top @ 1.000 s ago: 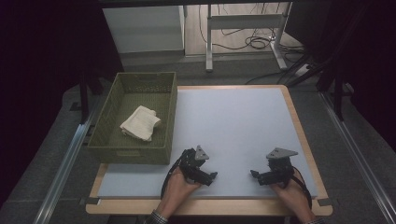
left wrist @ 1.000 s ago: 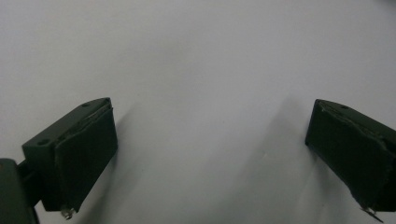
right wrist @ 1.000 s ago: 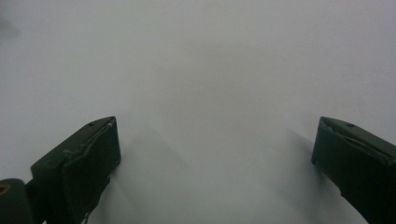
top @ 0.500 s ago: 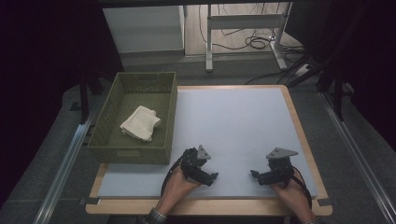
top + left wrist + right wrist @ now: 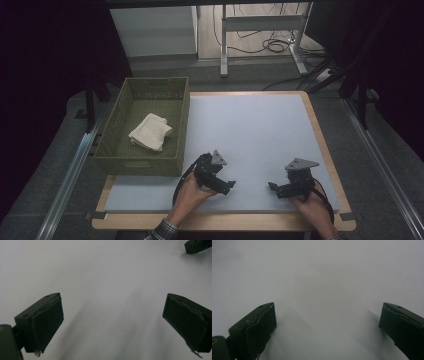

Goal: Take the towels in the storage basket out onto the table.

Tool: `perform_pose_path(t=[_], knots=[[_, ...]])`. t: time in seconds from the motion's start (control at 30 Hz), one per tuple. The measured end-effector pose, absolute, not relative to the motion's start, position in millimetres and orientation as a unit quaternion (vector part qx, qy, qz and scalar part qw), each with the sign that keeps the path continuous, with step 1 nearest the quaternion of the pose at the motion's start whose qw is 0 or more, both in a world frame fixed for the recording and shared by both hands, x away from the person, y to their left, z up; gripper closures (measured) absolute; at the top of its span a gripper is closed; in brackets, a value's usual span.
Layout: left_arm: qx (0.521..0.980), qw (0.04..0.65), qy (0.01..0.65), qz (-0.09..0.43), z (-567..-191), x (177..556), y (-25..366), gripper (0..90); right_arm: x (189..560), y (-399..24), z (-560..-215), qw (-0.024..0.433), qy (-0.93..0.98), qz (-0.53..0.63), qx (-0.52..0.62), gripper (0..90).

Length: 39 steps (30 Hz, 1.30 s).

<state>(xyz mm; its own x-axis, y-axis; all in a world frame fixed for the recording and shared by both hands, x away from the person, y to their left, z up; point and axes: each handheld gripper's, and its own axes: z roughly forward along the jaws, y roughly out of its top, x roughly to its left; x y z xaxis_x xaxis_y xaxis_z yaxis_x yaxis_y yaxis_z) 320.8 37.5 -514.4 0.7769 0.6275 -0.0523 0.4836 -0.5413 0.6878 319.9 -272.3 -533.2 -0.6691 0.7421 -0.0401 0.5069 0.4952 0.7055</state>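
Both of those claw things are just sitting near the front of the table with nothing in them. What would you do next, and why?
Probably lift the left gripper and carry it toward the green basket, since the folded cream cloth inside is the nearest thing to pick up. Both it and the right gripper are open, holding nothing, low over the bare white mat, and the left sits closer to the basket.

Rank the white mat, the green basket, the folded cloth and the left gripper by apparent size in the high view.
1. white mat
2. green basket
3. folded cloth and left gripper: they look alike, and the gripper sits nearer the camera, so their order is unsure.
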Motion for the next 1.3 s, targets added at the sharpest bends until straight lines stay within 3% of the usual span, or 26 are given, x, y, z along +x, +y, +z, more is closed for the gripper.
perform_pose_path(t=[0.4,1.3], knots=[[0.865,0.381,0.316,0.080,-493,328,40,3.3,320,-272,-533,0.172,0.847,0.342,0.370,1.1],[0.871,0.365,0.310,0.107,-432,357,52,1.9,320,-273,-533,0.172,0.848,0.341,0.368,1.1]])
